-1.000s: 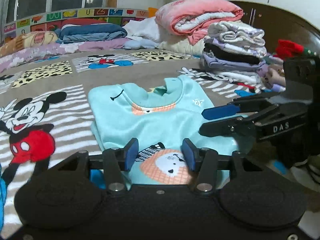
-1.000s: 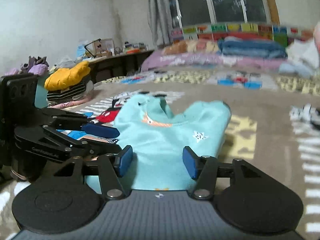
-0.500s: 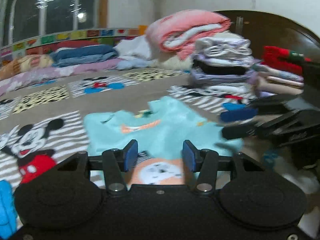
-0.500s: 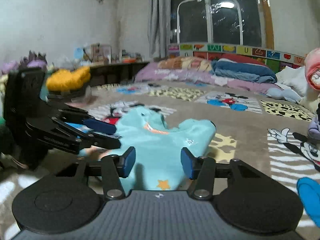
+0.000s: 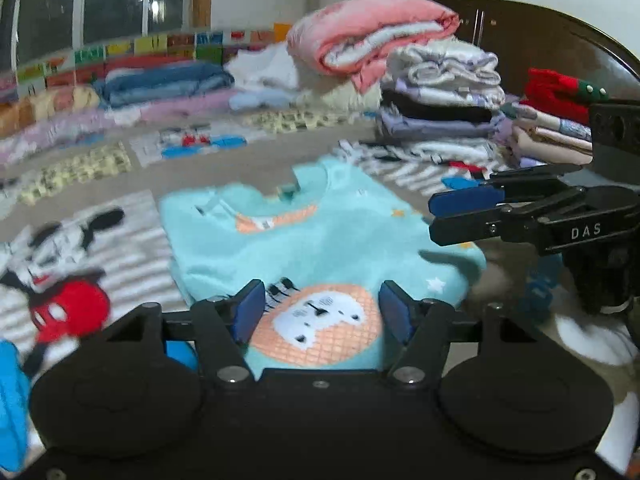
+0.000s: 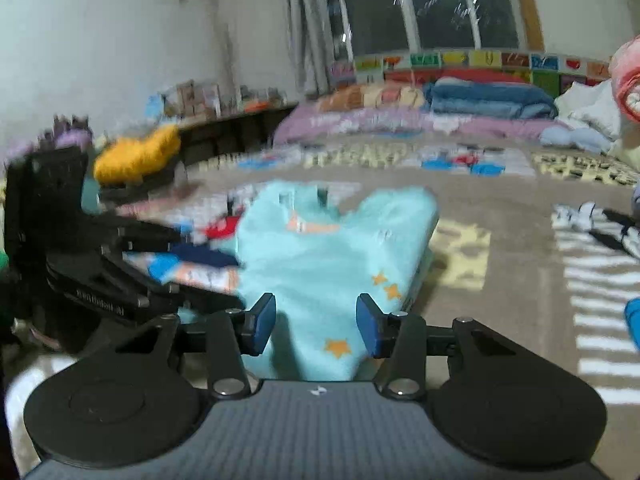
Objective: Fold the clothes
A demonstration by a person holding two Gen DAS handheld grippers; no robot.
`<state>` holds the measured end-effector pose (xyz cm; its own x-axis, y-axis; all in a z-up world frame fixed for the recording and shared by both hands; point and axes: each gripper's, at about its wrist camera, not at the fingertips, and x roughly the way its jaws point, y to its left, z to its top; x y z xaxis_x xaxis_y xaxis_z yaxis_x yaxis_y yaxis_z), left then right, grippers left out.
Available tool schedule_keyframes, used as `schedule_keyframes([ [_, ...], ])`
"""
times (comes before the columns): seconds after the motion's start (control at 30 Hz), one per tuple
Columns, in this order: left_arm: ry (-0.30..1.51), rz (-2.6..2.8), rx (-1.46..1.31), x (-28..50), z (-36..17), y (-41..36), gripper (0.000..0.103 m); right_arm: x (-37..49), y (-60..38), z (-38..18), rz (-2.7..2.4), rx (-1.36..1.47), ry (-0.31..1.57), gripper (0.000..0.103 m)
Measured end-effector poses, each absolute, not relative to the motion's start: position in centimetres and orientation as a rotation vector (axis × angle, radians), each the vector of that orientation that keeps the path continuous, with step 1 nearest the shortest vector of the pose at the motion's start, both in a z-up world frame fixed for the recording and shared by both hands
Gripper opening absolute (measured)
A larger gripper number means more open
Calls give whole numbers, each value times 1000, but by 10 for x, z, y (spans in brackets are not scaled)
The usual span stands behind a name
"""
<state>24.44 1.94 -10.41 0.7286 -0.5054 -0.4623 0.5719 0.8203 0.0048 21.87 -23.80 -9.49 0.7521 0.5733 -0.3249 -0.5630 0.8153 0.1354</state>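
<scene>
Both claws, left claw and right claw, spread wide, empty, above folded turquoise sweater on bed.

Two claws: the left claw and the right claw, each with two blue pads. One teal shirt lies on the bed. Beyond the shirt stands one stack of folded clothes, with one pink blanket by its top. Left of the shirt, one yellow garment shows. The shirt bears three orange stars near the right claw.
</scene>
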Motion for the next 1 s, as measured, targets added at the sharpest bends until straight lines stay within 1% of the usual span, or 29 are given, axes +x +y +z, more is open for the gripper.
schedule_keyframes([
  [0.17, 363, -510, 60, 262, -99, 32, 65, 230, -231, -91, 616, 6, 340, 55],
  [0.27, 343, -509, 43, 282, -97, 40, 65, 248, -216, -84, 624, -79, 302, 58],
  [0.43, 336, -565, 37, 314, -101, 42, 65, 289, -218, -84, 640, -41, 314, 62],
  [0.53, 400, -576, 44, 326, -112, 38, 65, 314, -222, -92, 634, -1, 342, 62],
  [0.67, 508, -574, 66, 341, -122, 32, 65, 342, -231, -112, 661, 142, 456, 63],
  [0.77, 522, -575, 66, 339, -126, 31, 66, 347, -225, -120, 671, 127, 504, 63],
  [0.9, 526, -565, 84, 337, -129, 29, 66, 346, -225, -124, 673, 147, 529, 63],
  [1.0, 507, -548, 113, 333, -128, 27, 67, 341, -219, -124, 653, 102, 521, 63],
])
